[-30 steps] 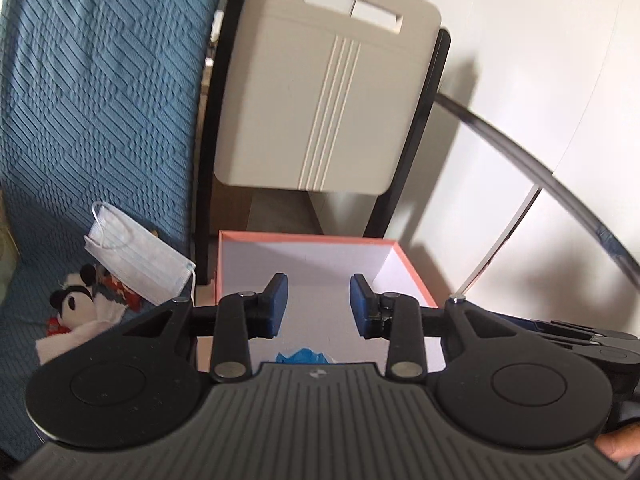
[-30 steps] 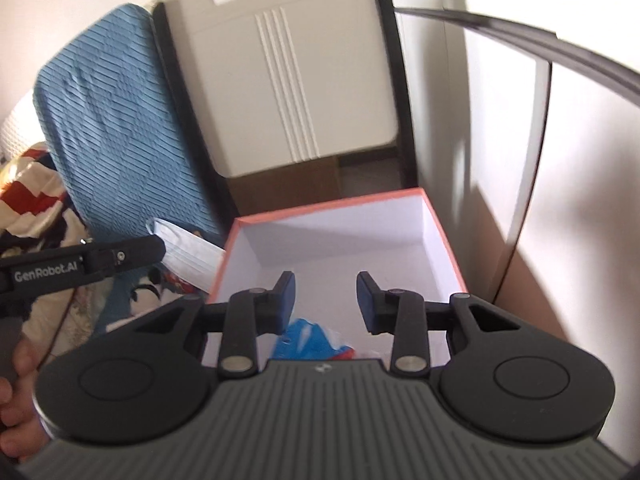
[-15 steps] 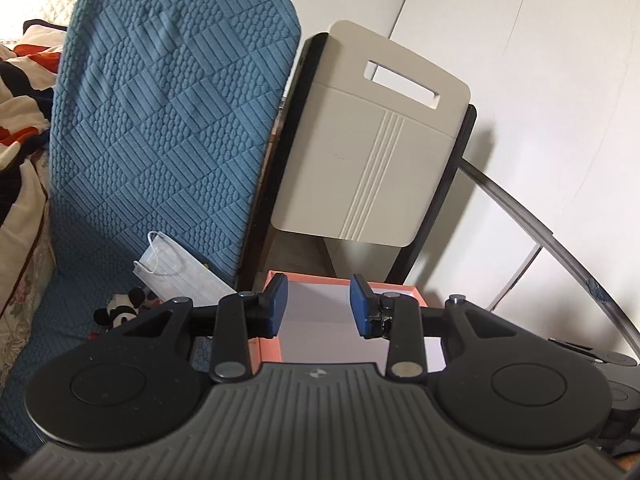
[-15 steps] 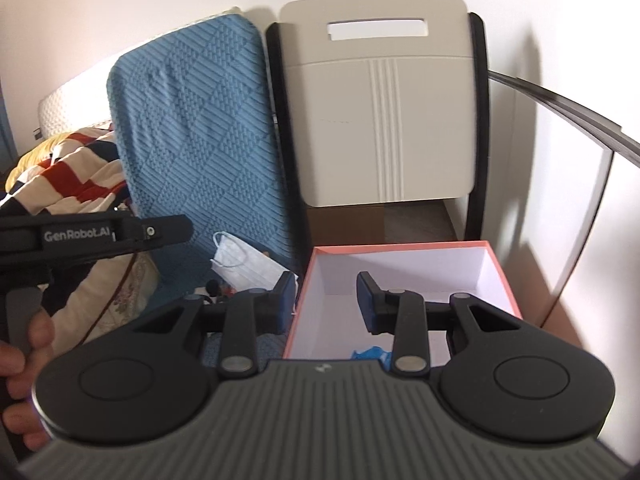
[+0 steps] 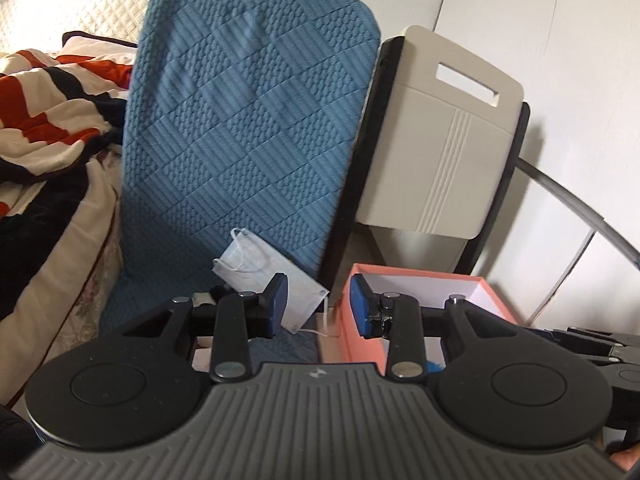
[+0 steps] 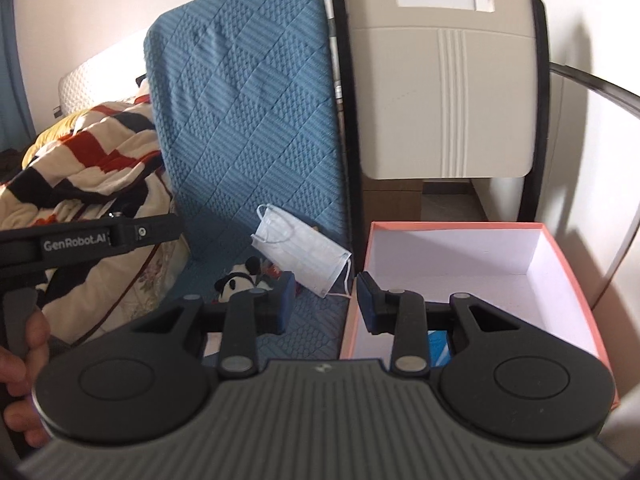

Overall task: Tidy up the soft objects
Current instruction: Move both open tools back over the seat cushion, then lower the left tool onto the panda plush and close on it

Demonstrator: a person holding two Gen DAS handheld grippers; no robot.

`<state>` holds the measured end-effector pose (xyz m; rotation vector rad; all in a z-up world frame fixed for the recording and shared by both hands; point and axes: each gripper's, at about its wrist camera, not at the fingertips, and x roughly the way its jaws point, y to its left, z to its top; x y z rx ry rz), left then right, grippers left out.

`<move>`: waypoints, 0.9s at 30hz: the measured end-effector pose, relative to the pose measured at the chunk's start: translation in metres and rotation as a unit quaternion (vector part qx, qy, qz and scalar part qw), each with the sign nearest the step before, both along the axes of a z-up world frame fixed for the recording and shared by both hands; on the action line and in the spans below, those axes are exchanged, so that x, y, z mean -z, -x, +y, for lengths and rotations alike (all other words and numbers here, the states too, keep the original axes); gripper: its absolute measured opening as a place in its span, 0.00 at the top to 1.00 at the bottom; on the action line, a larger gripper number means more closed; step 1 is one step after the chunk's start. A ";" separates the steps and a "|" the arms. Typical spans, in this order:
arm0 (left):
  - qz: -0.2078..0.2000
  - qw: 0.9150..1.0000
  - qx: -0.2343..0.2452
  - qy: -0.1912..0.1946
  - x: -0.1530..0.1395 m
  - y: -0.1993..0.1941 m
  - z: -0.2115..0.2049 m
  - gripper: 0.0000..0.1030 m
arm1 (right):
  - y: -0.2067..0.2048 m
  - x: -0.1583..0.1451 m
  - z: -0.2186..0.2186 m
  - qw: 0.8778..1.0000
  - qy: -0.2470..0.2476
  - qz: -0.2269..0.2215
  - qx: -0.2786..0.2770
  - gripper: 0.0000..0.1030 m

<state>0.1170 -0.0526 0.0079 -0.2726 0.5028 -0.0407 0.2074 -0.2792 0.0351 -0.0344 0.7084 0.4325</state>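
The left gripper, black with blue pads, is hovering with its jaws standing partly apart and nothing between the pads. Seen from the left wrist, a pale blue pleated face mask is lying at about 11 o'clock from the gap, leaning against the foot of a blue quilted seat cushion; the left pad is covering part of the mask's lower corner in the picture, though whether it is touching cannot be told. A coral-pink cardboard box with a white inside is sitting at 1 o'clock, just beside the right pad, and a scrap of blue fabric is peeking out low inside it.

The right gripper is likewise holding nothing — its jaws are standing at a middling gap over the line where the cushion's seat meets the box. From the right wrist, the same mask is lying at 11 o'clock, its ear loop trailing toward the wall of the box, which is filling the 1 to 3 o'clock side. A small black-and-white panda soft toy is resting on the cushion at 10 o'clock, partly hidden behind the left finger. Something blue is lying in the box's near corner.

A cream plastic folding chair with a black frame is leaning at 12 o'clock behind the box. A red, black and cream striped blanket is heaped at 9 o'clock — in front of it a hand is gripping the other tool's handle.
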 end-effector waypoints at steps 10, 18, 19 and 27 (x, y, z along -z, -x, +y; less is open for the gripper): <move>0.024 1.000 -0.015 0.003 0.030 0.011 0.033 0.62 | 0.014 0.031 0.038 1.000 0.006 0.022 -0.014 0.64; 0.040 0.999 -0.007 0.008 0.058 0.020 0.047 0.62 | 0.030 0.054 0.059 0.999 0.034 0.035 -0.006 0.64; 0.041 0.999 -0.006 0.011 0.060 0.021 0.049 0.62 | 0.032 0.056 0.060 0.999 0.036 0.038 -0.005 0.64; 0.032 0.999 -0.001 0.027 0.079 0.021 0.065 0.62 | 0.044 0.077 0.069 0.997 0.048 0.059 0.004 0.64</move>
